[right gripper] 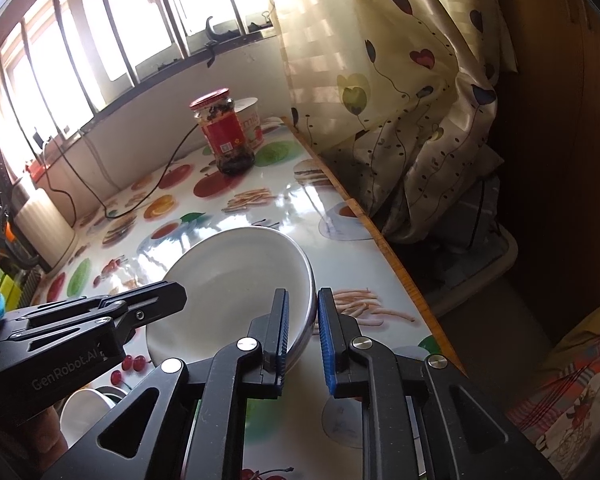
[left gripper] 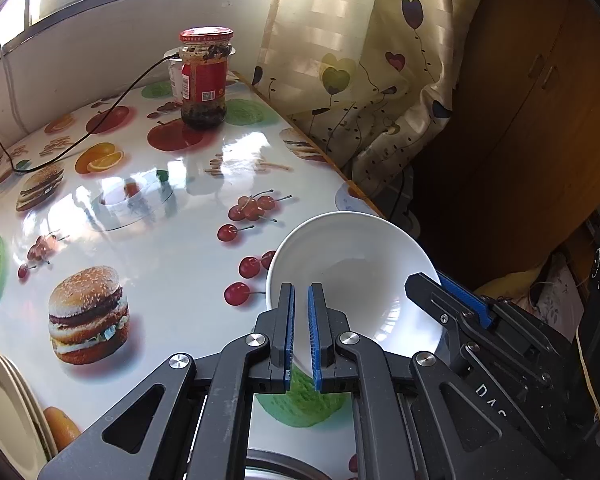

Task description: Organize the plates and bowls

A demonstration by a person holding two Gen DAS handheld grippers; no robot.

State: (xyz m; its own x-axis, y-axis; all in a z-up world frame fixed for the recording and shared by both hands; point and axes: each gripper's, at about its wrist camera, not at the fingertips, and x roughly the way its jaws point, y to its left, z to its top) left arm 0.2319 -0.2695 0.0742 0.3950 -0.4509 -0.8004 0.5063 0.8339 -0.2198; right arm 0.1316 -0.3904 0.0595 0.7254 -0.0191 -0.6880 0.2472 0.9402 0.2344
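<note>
Bowl sat tilted, its rim pinched by both grippers: left at seven o'clock, right at four.

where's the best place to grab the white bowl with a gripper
Pinch the thin rim of the white bowl, one pad inside and one outside, coming from its near edge as the left gripper does. The flared body looks too wide to span, and its open side faces this way.
</note>
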